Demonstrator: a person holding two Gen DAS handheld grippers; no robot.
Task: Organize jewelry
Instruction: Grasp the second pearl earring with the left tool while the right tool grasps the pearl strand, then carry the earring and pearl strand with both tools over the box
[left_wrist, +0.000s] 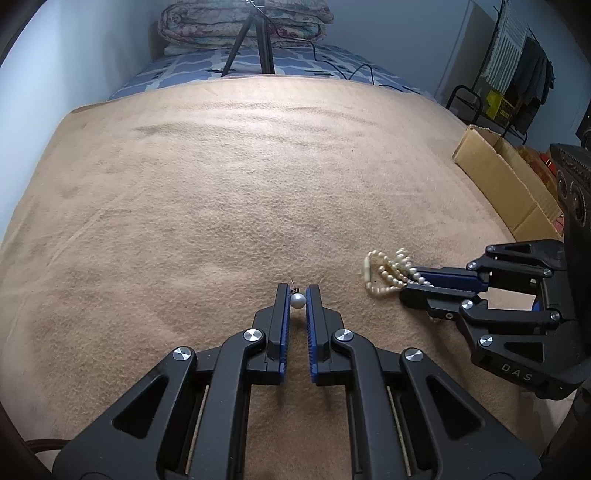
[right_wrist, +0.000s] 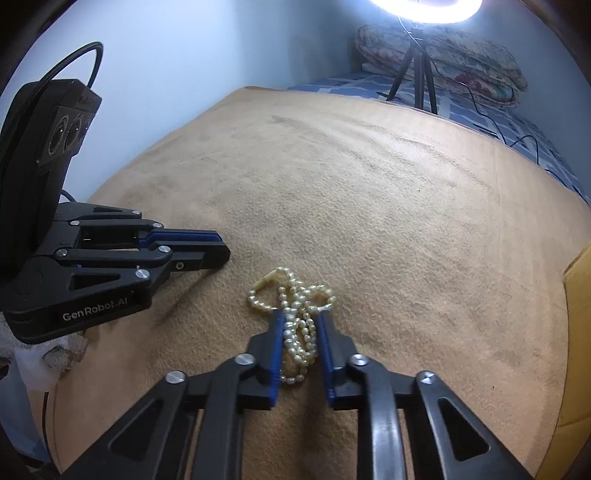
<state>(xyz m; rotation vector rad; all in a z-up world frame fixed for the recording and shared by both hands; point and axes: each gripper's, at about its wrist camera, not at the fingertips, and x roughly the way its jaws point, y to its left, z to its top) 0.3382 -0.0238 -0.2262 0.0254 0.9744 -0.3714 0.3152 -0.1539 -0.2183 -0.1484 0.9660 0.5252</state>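
Observation:
A single white pearl earring (left_wrist: 297, 300) sits between the tips of my left gripper (left_wrist: 297, 291), whose pads close on it low over the tan blanket. A bunched cream pearl necklace (right_wrist: 295, 314) lies between the fingers of my right gripper (right_wrist: 300, 315), which is shut on it; its loops spill forward onto the blanket. In the left wrist view the necklace (left_wrist: 388, 271) and right gripper (left_wrist: 410, 286) lie to the right. In the right wrist view the left gripper (right_wrist: 221, 247) is at the left; the earring is hidden there.
The tan blanket (left_wrist: 229, 177) covers the bed. An open cardboard box (left_wrist: 506, 177) stands beside the bed on the right. A tripod (left_wrist: 255, 40) with a ring light (right_wrist: 424, 5), cables and folded quilts (right_wrist: 443, 55) are at the far end.

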